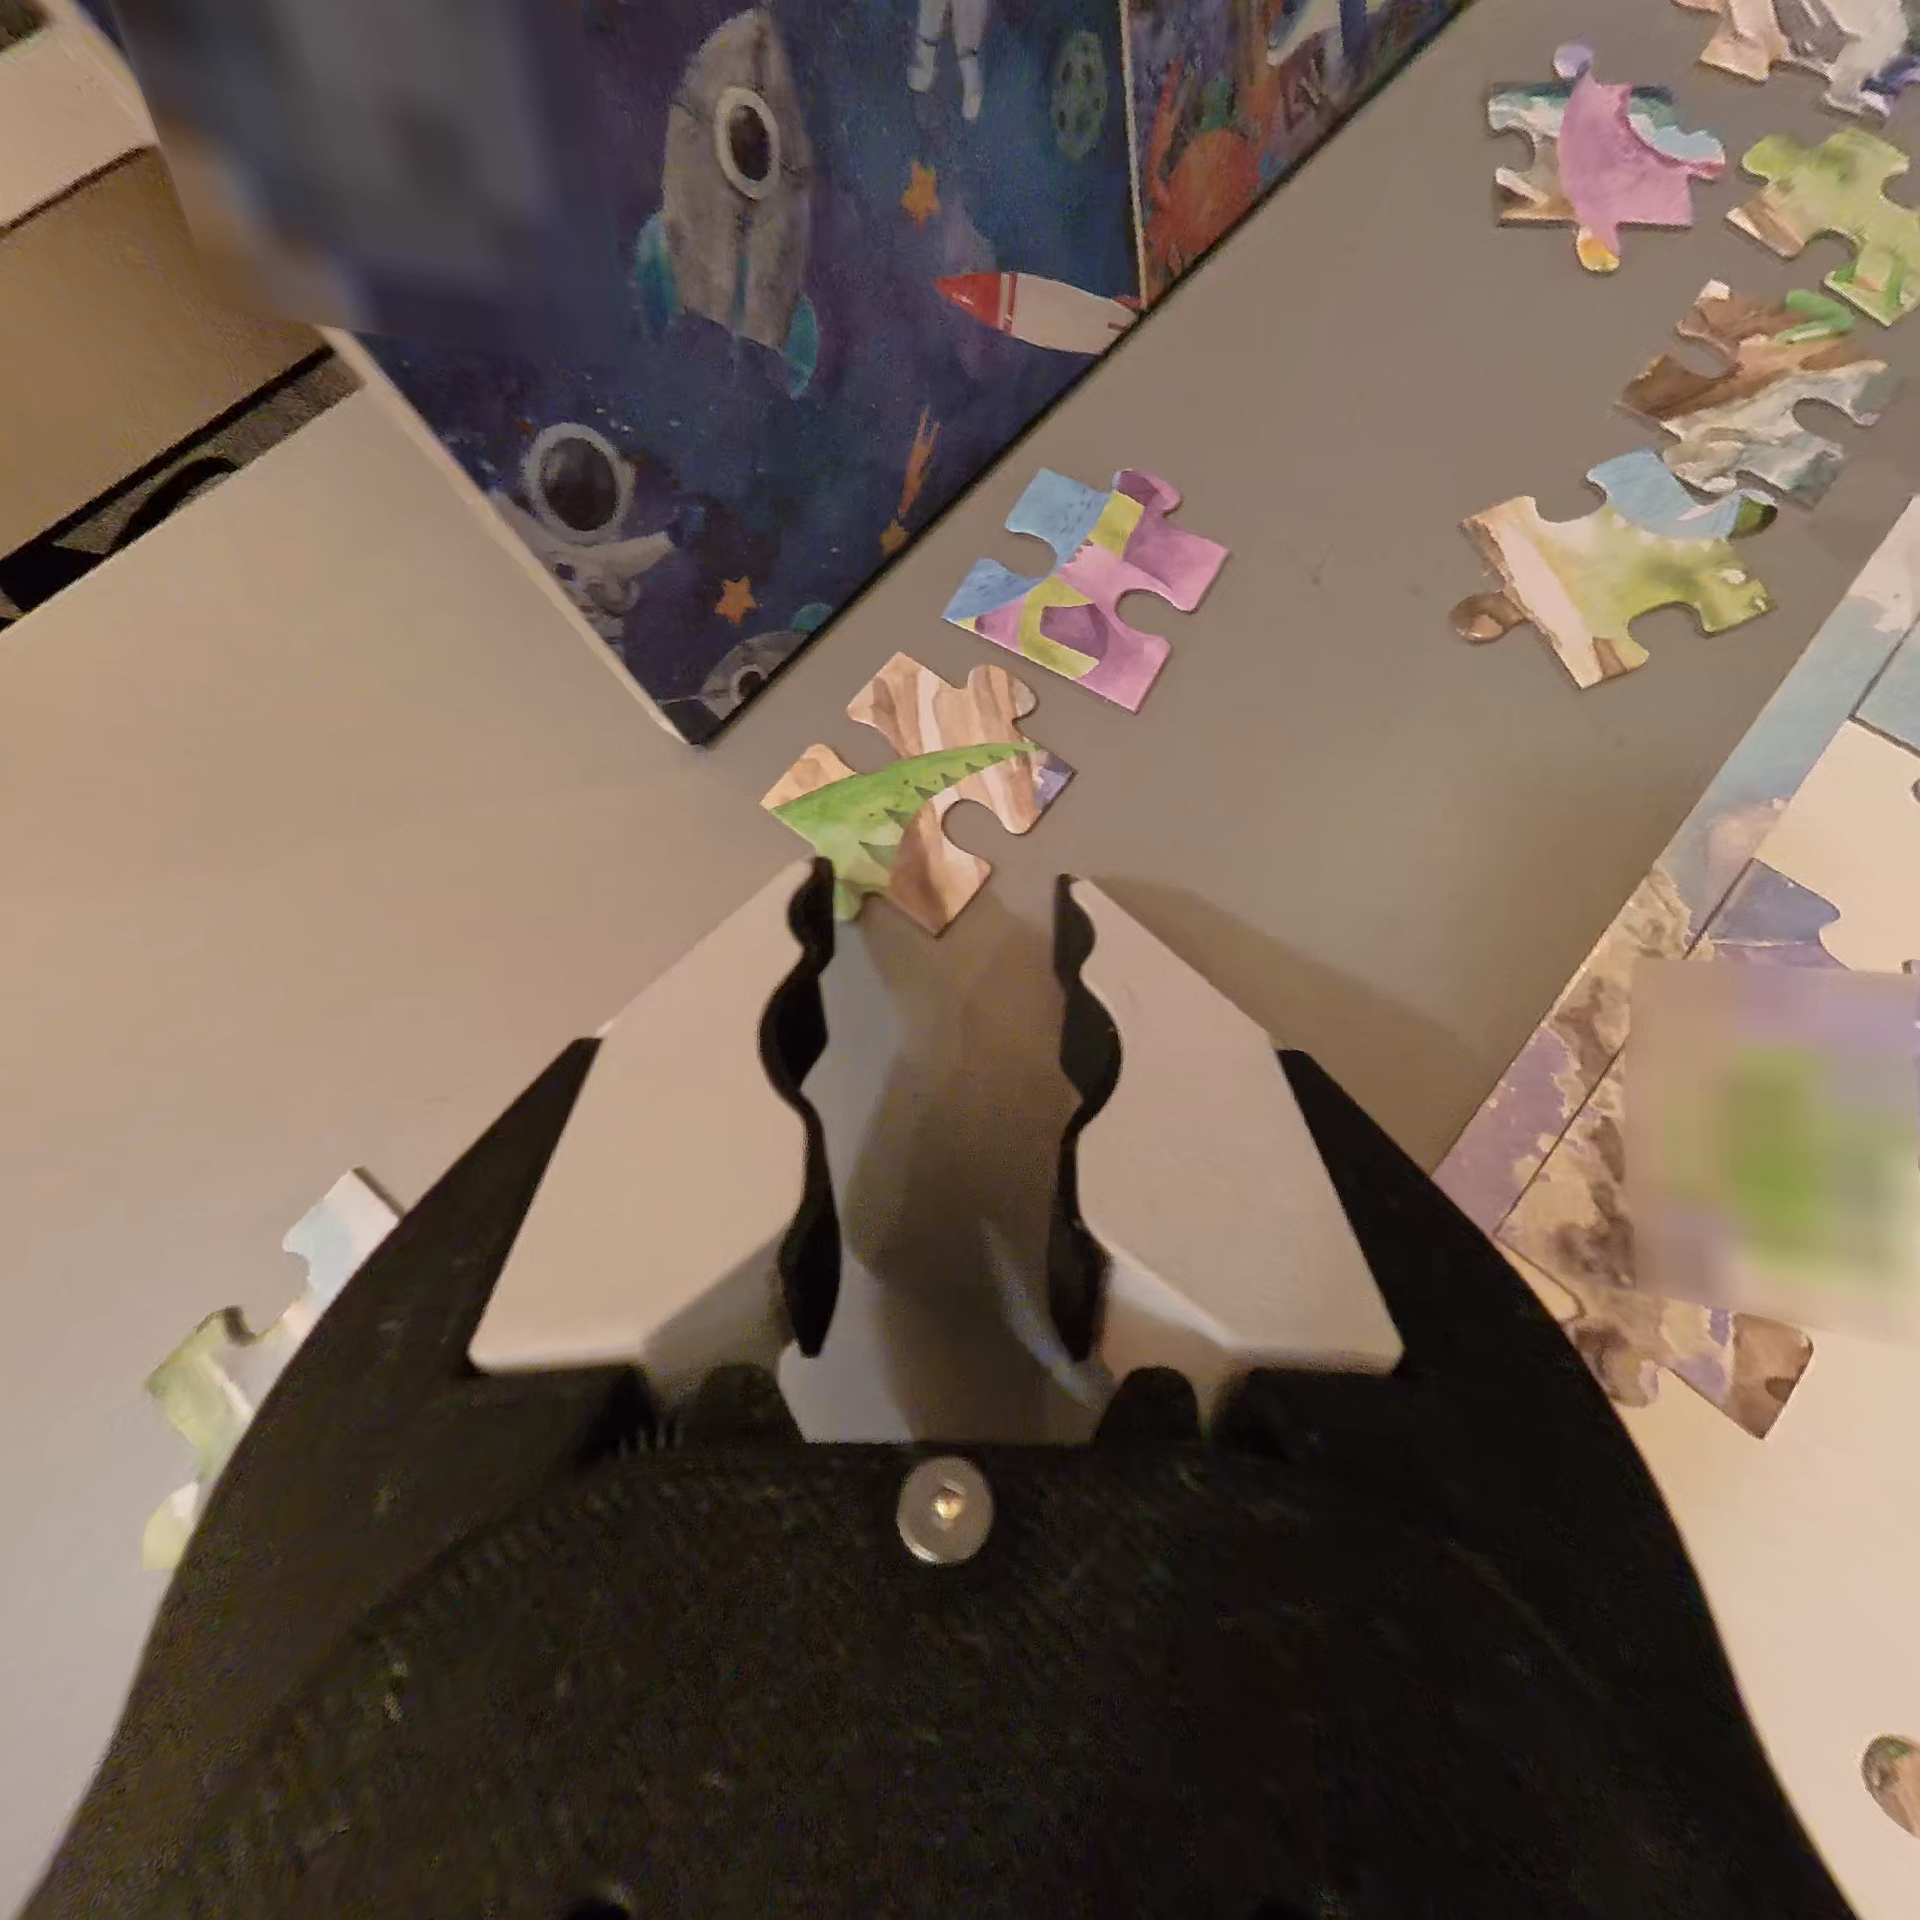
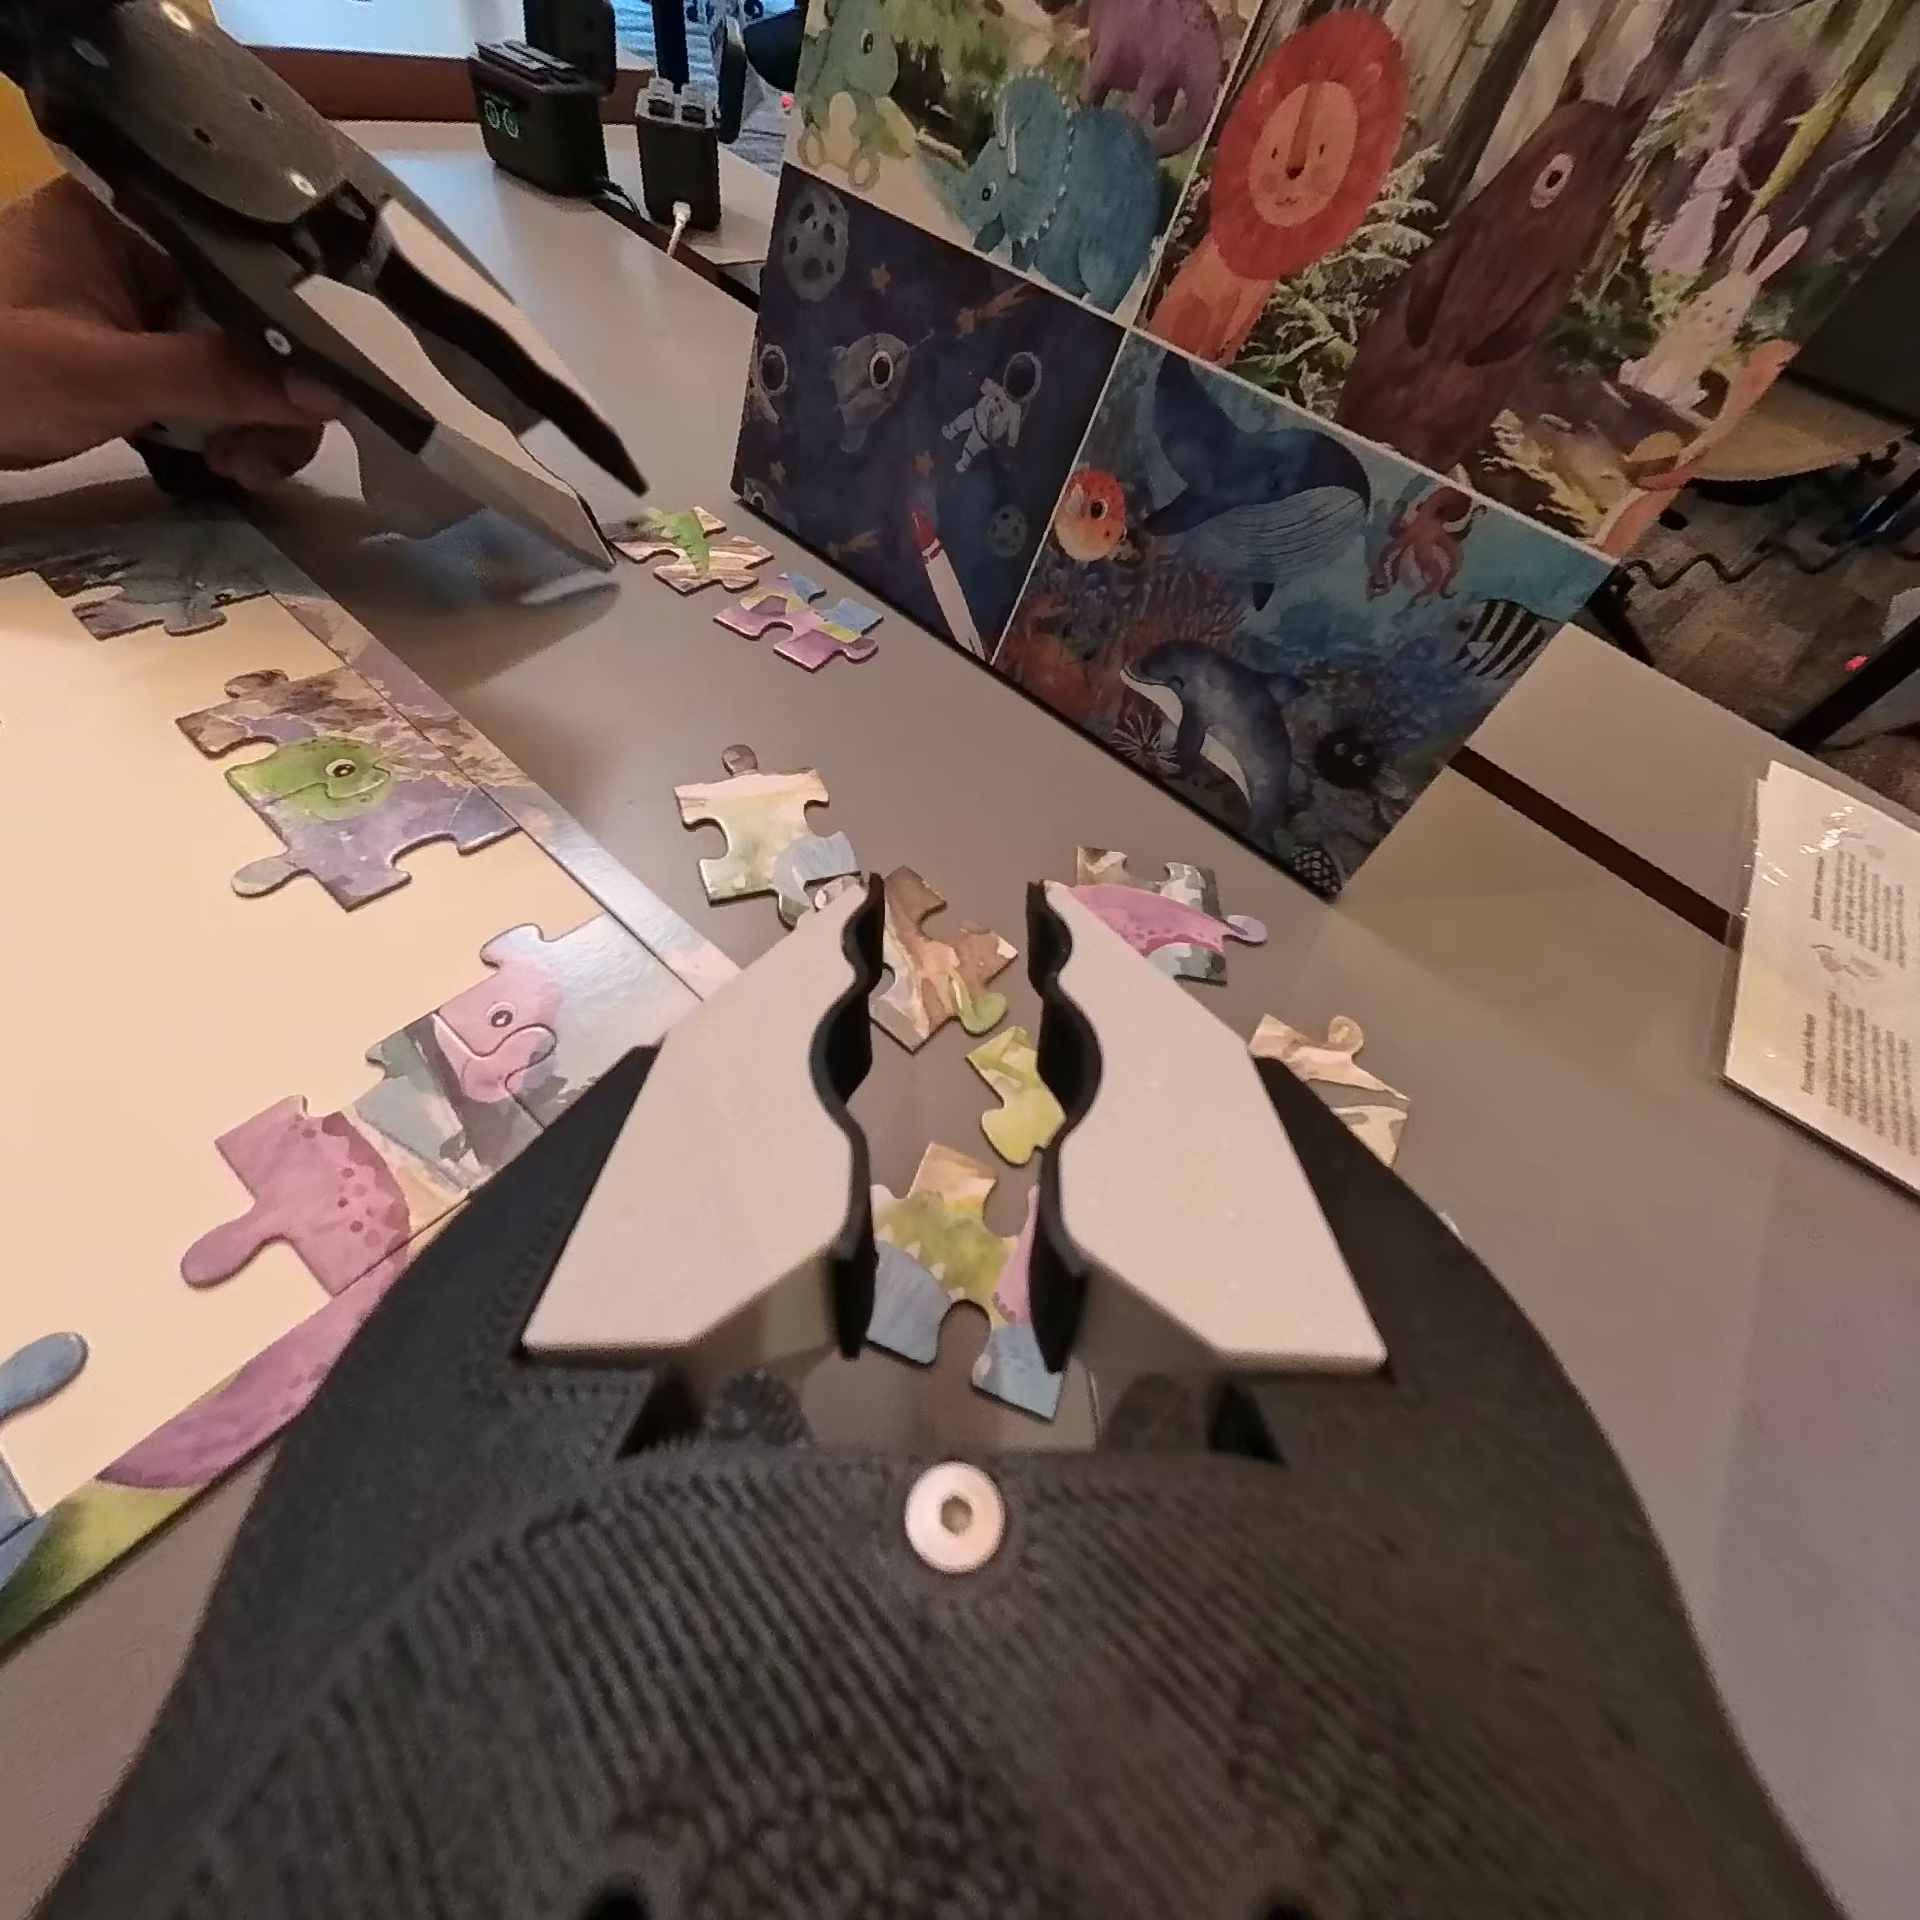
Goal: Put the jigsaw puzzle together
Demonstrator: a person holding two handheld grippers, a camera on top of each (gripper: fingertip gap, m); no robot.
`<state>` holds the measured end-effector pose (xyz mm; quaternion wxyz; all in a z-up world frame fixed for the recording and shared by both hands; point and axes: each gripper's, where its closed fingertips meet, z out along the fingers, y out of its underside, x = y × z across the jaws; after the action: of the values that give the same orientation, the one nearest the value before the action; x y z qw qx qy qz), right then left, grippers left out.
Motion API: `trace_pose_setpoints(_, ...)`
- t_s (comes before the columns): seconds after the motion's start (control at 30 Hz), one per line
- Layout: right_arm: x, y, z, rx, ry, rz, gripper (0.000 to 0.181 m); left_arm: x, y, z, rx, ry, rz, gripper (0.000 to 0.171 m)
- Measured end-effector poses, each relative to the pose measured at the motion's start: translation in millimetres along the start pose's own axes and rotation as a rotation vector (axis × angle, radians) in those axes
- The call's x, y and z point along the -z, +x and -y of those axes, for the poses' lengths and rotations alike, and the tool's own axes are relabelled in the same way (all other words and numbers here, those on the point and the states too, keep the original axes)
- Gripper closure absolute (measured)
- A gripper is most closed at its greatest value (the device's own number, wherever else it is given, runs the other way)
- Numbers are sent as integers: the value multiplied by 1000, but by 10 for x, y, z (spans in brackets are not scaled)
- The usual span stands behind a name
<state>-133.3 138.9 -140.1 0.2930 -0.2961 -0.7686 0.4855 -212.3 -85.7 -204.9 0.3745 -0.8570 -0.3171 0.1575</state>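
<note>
My left gripper (image 1: pixel 940 883) is open and empty, low over the grey table, its tips just short of a brown piece with a green dinosaur tail (image 1: pixel 914 800). A purple, blue and yellow piece (image 1: pixel 1091 587) lies just beyond it. In the right wrist view the left gripper (image 2: pixel 618 520) hovers by these two pieces, the brown one (image 2: pixel 686 545) and the purple one (image 2: pixel 805 618). My right gripper (image 2: pixel 951 904) is open and empty above several loose pieces; a brown and green piece (image 2: pixel 940 961) lies between its tips. The puzzle tray (image 2: pixel 125 935) at left holds joined border pieces.
The illustrated puzzle box (image 2: pixel 1195 436) stands upright behind the pieces and also shows in the left wrist view (image 1: pixel 727 343). More loose pieces (image 1: pixel 1610 571) lie at right there. A printed sheet in a clear sleeve (image 2: pixel 1829 966) lies at right. Black devices (image 2: pixel 540 114) stand at the back. Across from one pair of fingers to the other is roughly 25 cm.
</note>
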Motion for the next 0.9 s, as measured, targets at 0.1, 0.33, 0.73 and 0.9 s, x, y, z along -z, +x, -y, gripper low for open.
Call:
trace_pose_setpoints(0.1, -3, -3, -3, -1, 0, 2, 156, 16, -54, 14, 46, 16, 4, 118)
trace_pose_setpoints(0.33, -16, 34, -31, -6, -11, -11, 155, -49, -52, -21, 117, -27, -70, 119)
trace_pose_setpoints(0.73, -46, 27, -72, -22, -19, -2, 156, -16, 39, -60, 53, -37, -85, 141)
trace_pose_setpoints(0.9, -25, 23, -42, -8, -13, -7, 156, 44, 77, -90, 33, -29, -108, 140)
